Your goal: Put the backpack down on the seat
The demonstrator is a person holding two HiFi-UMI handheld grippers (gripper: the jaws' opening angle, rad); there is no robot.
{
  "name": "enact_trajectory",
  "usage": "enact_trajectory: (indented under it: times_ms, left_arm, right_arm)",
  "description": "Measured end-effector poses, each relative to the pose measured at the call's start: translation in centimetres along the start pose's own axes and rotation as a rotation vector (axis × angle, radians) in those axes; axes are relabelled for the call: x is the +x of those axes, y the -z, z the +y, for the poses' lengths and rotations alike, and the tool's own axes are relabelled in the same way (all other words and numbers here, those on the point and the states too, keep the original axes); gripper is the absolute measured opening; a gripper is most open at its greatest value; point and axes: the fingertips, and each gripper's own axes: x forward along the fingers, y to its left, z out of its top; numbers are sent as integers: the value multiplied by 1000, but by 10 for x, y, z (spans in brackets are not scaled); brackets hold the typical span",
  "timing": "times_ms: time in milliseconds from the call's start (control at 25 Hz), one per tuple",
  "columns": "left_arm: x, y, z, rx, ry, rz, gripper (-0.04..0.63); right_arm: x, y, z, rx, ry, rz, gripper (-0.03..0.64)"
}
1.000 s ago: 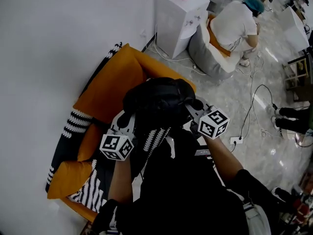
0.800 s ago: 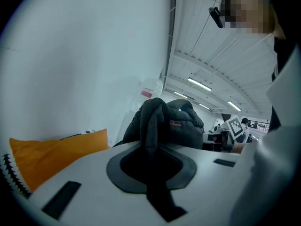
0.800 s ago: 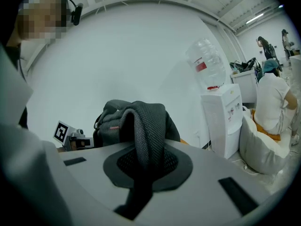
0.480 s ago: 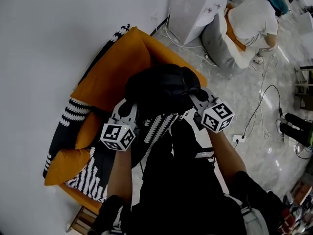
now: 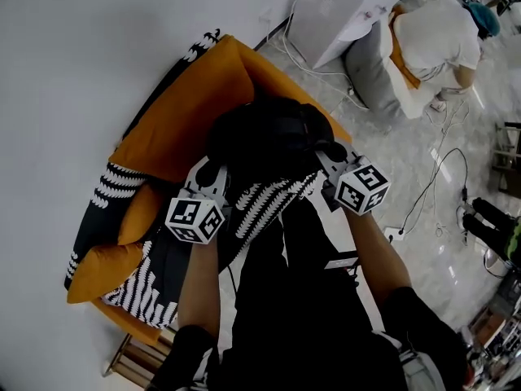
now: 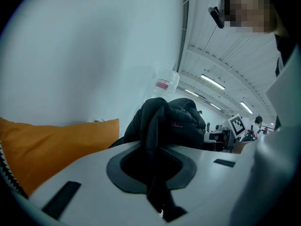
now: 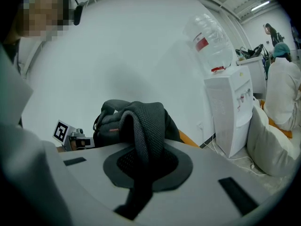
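The left hand-held gripper (image 5: 210, 177) and the right hand-held gripper (image 5: 330, 163) each pinch a strap (image 6: 153, 124) of the black backpack (image 5: 269, 133). The backpack is above the orange seat (image 5: 183, 129).

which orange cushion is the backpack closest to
The big orange back cushion against the wall; the black backpack is held right in front of it. The two smaller orange cushions sit farther left, clear of it.

Lounge corner of a big open office or lab hall: an orange armchair (image 5: 187, 112) against a white wall (image 5: 81, 55), a water dispenser (image 5: 342, 6), a person (image 5: 435, 39) on a grey beanbag (image 5: 370, 63), a power strip (image 5: 392, 235) on glossy pale floor (image 5: 407, 161), strip lights (image 6: 211, 82) on a high ceiling.
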Motion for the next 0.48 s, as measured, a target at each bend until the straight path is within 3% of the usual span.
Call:
enact_trajectory:
  times_ms: [480]
  left_arm:
    - [39, 21, 34, -7, -27, 52, 43]
  right_arm:
    - [41, 20, -34, 38, -9, 52, 49]
